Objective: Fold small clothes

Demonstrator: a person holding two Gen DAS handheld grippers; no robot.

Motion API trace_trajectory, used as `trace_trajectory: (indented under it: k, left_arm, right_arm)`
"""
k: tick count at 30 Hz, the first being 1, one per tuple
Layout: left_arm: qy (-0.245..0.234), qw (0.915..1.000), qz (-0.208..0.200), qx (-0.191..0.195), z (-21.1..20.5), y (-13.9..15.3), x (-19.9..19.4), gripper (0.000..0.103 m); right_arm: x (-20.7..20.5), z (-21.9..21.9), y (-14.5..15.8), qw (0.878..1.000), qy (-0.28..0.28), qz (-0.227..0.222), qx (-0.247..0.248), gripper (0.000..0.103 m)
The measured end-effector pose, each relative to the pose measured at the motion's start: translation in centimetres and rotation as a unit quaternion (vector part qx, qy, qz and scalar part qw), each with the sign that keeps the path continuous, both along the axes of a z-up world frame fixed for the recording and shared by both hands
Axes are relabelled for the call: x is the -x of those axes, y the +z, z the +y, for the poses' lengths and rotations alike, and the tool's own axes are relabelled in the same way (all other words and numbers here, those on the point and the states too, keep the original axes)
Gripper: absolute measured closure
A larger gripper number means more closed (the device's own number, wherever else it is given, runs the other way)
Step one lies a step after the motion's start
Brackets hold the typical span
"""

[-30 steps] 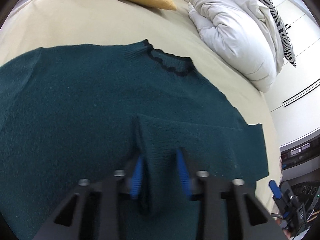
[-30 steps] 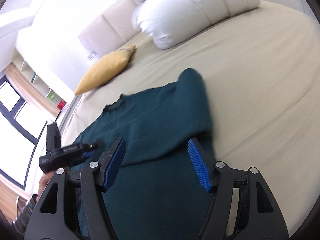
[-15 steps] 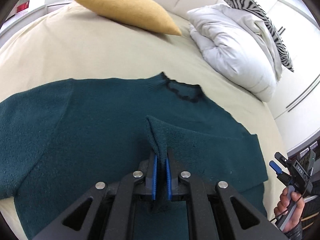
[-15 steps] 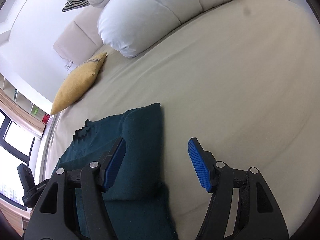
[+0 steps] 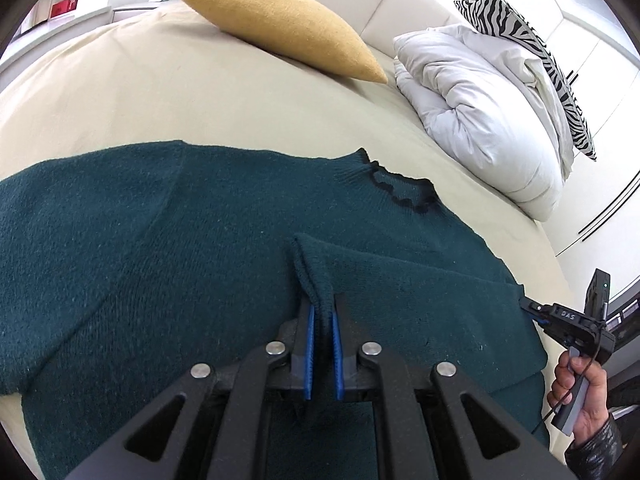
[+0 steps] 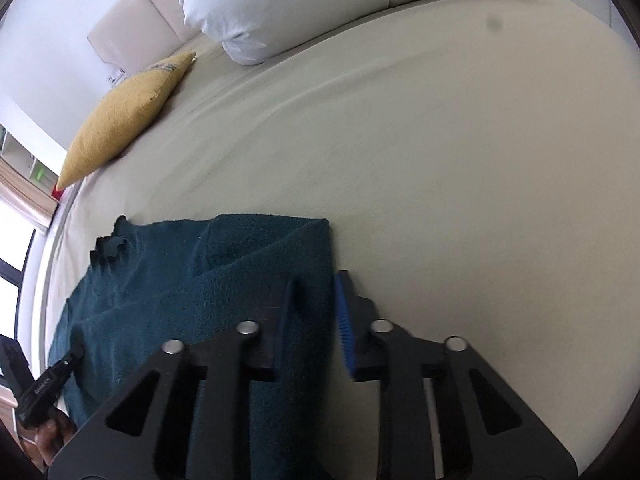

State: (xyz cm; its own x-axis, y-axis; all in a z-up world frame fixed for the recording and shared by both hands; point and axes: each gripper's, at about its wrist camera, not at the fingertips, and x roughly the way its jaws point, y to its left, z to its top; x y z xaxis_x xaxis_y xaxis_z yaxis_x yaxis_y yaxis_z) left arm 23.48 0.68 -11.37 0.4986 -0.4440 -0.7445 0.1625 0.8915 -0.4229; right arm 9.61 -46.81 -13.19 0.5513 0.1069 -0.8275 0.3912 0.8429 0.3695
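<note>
A dark teal knitted sweater [image 5: 160,240] lies flat on the beige bed, neck hole [image 5: 404,192] away from me. One sleeve [image 5: 420,296] is folded across its body. My left gripper [image 5: 320,304] is shut on the raised end of that sleeve. In the right wrist view my right gripper [image 6: 316,292] straddles the sweater's [image 6: 240,264] folded right edge; its jaws are closing and the knit fills the narrow gap between the pads. The right gripper [image 5: 560,316] also shows at the sweater's right edge in the left wrist view, held by a hand [image 5: 576,392].
A yellow pillow [image 5: 288,32], a bundled white duvet [image 5: 480,100] and a zebra-striped pillow [image 5: 520,28] lie at the head of the bed. Bare beige sheet [image 6: 440,160] stretches to the right of the sweater. A window and shelves stand at the left.
The left jaws closed on the sleeve end and drew back slightly. The right gripper swung down to the sweater's right edge, and its wide jaws narrowed around the fabric.
</note>
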Motion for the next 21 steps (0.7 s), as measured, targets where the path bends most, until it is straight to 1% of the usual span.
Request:
trace_trajectory:
  k: [5, 7, 8, 10, 13, 14, 16, 17, 18, 21]
  left_arm:
    - [0.001, 1.0, -0.001, 0.0, 0.1, -0.1, 0.6, 0.094]
    - [0.0, 1.0, 0.001, -0.003, 0.0, -0.5, 0.7, 0.094]
    - [0.0, 1.0, 0.003, -0.004, -0.1, -0.5, 0.7, 0.094]
    - [-0.001, 1.0, 0.003, -0.003, -0.1, -0.4, 0.8, 0.094]
    - [-0.004, 1.0, 0.004, 0.0, 0.1, -0.5, 0.8, 0.093]
    - [-0.003, 1.0, 0.006, 0.004, 0.2, -0.7, 0.8, 0.092]
    - [-0.002, 0.9999, 0.008, 0.008, 0.3, -0.8, 0.7, 0.092]
    - [-0.002, 0.9999, 0.008, 0.008, 0.3, -0.9, 0.8, 0.092]
    - [-0.003, 0.9999, 0.007, 0.008, 0.3, -0.9, 0.8, 0.092]
    - [-0.003, 0.9999, 0.006, 0.008, 0.3, -0.9, 0.8, 0.092]
  right_arm:
    - [-0.3, -0.2, 1.3, 1.0, 0.005, -0.003, 0.024, 0.098]
    - [-0.7, -0.8, 0.5, 1.0, -0.002, 0.008, 0.023, 0.098]
    - [-0.7, -1.1, 0.0, 1.0, -0.005, 0.008, 0.017, 0.098]
    - [-0.4, -1.3, -0.1, 1.0, -0.006, -0.006, 0.007, 0.098]
    - [1.0, -1.2, 0.6, 1.0, -0.001, -0.018, -0.016, 0.092]
    - [1.8, -1.1, 1.1, 1.0, 0.002, -0.023, -0.02, 0.088]
    - [3.8, -0.4, 2.2, 0.999, 0.011, -0.036, -0.022, 0.074]
    - [4.7, 0.1, 2.7, 0.999, 0.017, -0.035, -0.019, 0.059]
    - [5.7, 0.8, 3.0, 0.999, 0.025, -0.033, -0.015, 0.054]
    - [7.0, 2.7, 3.0, 0.998, 0.057, -0.013, 0.009, 0.054]
